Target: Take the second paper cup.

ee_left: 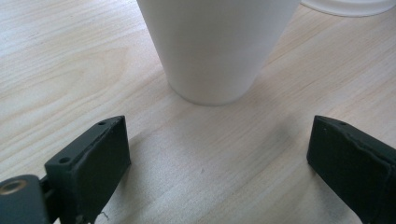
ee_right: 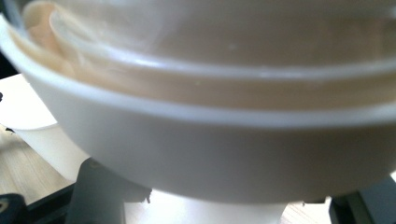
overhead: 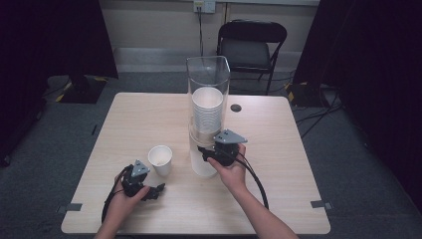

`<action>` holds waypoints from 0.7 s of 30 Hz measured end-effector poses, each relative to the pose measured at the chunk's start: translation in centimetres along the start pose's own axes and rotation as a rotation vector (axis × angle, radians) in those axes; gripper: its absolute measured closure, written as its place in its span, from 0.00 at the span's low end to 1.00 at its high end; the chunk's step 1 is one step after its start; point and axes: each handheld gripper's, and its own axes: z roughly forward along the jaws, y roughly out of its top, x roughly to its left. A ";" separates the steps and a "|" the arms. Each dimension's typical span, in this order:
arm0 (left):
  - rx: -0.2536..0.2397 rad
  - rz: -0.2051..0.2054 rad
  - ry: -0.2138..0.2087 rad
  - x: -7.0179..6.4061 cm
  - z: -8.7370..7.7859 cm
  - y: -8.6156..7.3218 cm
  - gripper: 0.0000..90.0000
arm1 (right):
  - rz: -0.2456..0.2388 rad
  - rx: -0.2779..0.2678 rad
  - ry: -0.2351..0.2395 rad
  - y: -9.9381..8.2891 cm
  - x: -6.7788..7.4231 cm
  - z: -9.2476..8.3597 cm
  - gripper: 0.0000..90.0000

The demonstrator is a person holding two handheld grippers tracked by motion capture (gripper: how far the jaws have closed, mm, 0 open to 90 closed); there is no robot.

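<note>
The fingers (ee_left: pixel 91 158) of the left gripper (overhead: pixel 152 191) are spread wide apart, and nothing is held between them. The fingers (ee_right: pixel 100 193) of the right gripper (overhead: pixel 205 153) are squeezed shut on the bottom cup (overhead: pixel 201 162) that sticks out under the tall clear tube (overhead: pixel 208 79).

The big wooden table (overhead: pixel 139 114) is seen from above. A dark folding chair (overhead: pixel 251 42) is placed on the floor behind it. The clear tube is stood upright near the middle of the table, and a stack of white cups (overhead: pixel 207 112) is kept inside it. The bottom cup is found at the foot of the tube, where the right gripper is pressed against it from the right side.

A single white cup (overhead: pixel 160 159) is set upright on the table, just left of the tube. In the left gripper view this cup (ee_left: pixel 215 46) is seen straight ahead of the open jaws, a little way off and not touched. The left gripper is held low over the table near the front edge.

A small dark round hole (overhead: pixel 236 107) is seen in the tabletop to the right of the tube.
</note>
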 end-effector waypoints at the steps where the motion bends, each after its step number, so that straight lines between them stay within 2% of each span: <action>1: 0.000 0.000 0.000 0.0 0.0 0.0 0.06 | 0.000 0.000 0.000 0.0 0.0 0.0 0.41; 11: 0.002 0.002 -0.001 0.0 0.0 0.0 0.06 | -0.009 0.008 0.013 0.0 -0.2 0.0 0.41; 12: 0.003 0.001 -0.002 0.0 -0.1 0.0 0.06 | -0.012 0.033 0.017 0.0 -0.2 0.1 0.42; 13: 0.000 -0.002 -0.002 0.0 -0.1 -0.1 0.06 | -0.012 0.033 0.017 0.0 -0.2 0.1 0.42; 14: 0.000 -0.005 -0.005 0.0 -0.1 -0.1 0.06 | -0.005 0.120 0.019 -1.7 -0.3 0.7 0.42; 15: 0.000 -0.005 -0.005 0.0 -0.1 -0.1 0.06 | -0.002 0.180 0.020 -3.0 -0.4 1.0 0.42; 16: 0.002 -0.002 -0.007 0.0 -0.2 -0.1 0.06 | -0.002 0.180 0.020 -3.0 -0.4 1.0 0.42; 17: 0.002 -0.002 -0.007 0.0 -0.2 -0.2 0.06 | 0.012 0.218 0.022 -4.8 -0.6 1.2 0.42; 18: 0.002 -0.001 -0.010 0.0 -0.2 -0.1 0.05 | 0.011 0.215 0.025 -5.5 -0.6 1.1 0.42; 21: 0.003 0.000 -0.013 0.0 -0.1 -0.1 0.04 | 0.031 0.227 0.063 -5.3 -0.9 0.6 0.41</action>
